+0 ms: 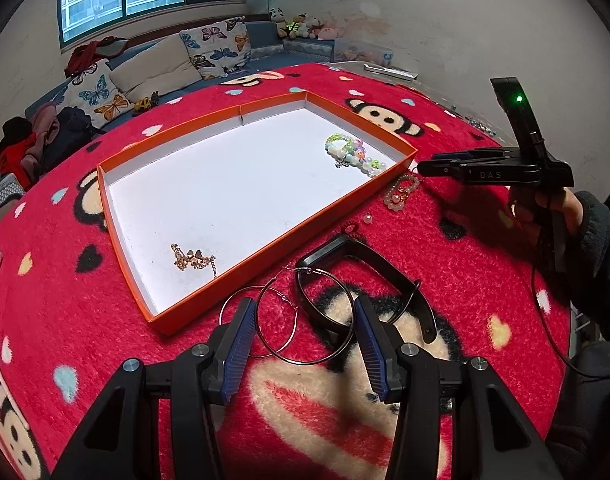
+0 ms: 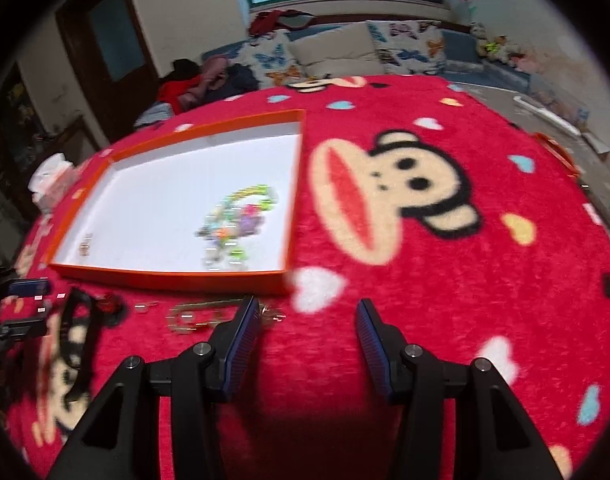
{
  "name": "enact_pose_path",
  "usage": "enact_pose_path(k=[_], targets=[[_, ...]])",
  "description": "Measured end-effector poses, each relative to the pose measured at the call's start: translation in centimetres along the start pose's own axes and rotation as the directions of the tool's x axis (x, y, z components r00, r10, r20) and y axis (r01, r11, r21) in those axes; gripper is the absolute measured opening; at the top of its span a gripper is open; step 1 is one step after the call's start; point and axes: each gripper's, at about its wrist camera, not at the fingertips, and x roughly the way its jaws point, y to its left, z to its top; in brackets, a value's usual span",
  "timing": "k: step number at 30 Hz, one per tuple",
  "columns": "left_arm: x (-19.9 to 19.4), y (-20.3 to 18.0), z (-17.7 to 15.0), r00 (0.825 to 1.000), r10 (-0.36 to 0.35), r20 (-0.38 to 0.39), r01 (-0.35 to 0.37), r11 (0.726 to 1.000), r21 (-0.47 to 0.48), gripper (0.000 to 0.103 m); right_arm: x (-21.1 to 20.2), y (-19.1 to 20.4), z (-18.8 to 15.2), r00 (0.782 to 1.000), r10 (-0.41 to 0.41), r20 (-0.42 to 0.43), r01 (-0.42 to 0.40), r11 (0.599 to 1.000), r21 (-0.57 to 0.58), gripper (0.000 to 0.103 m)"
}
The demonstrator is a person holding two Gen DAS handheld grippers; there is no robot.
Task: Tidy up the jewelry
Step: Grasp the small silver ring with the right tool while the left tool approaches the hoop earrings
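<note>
An orange tray [image 1: 265,254] with a white floor sits on the red monkey-print cloth. Inside lie a colourful bead bracelet [image 1: 351,152] and a gold chain [image 1: 193,260]. My left gripper [image 1: 303,312] is open, low over two large silver hoop earrings [image 1: 305,322] next to a black band [image 1: 365,268]. A pearl bracelet [image 1: 401,192], a loose pearl and a small red ring [image 1: 351,227] lie outside the tray. My right gripper [image 2: 307,312] is open and empty above the cloth; it shows in the left wrist view [image 1: 425,166] beside the pearl bracelet [image 2: 201,316]. The tray [image 2: 169,278] is blurred there.
A sofa with butterfly cushions [image 1: 217,46] and clothes stands behind the table. Plush toys [image 1: 301,26] sit by the wall. A white bag [image 2: 51,178] lies at the table's left edge. Another orange box edge [image 2: 557,150] shows far right.
</note>
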Motion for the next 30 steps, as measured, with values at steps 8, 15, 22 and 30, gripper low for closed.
enact_pose_path(k=[8,15,22,30], targets=[[0.2,0.1,0.1,1.000,0.001,-0.002,-0.001,1.000,-0.005,0.052,-0.9,-0.7,-0.7,1.000,0.008,0.005,-0.008,1.000,0.009,0.054],[0.4,0.0,0.2,1.000,-0.001,-0.004,0.001,1.000,-0.008,0.052,-0.4,1.3,-0.8,0.999,0.027,-0.017,-0.029,0.996,-0.080,0.028],[0.5,0.5,-0.1,1.000,0.001,-0.008,-0.001,1.000,-0.022,0.052,0.0,2.2,-0.8,0.999,0.014,-0.032,-0.018,0.991,-0.130,0.028],[0.4,0.6,-0.2,1.000,0.000,-0.004,0.000,1.000,-0.024,0.052,-0.1,2.8,-0.9,0.999,0.001,-0.036,-0.007,0.988,-0.155,0.028]])
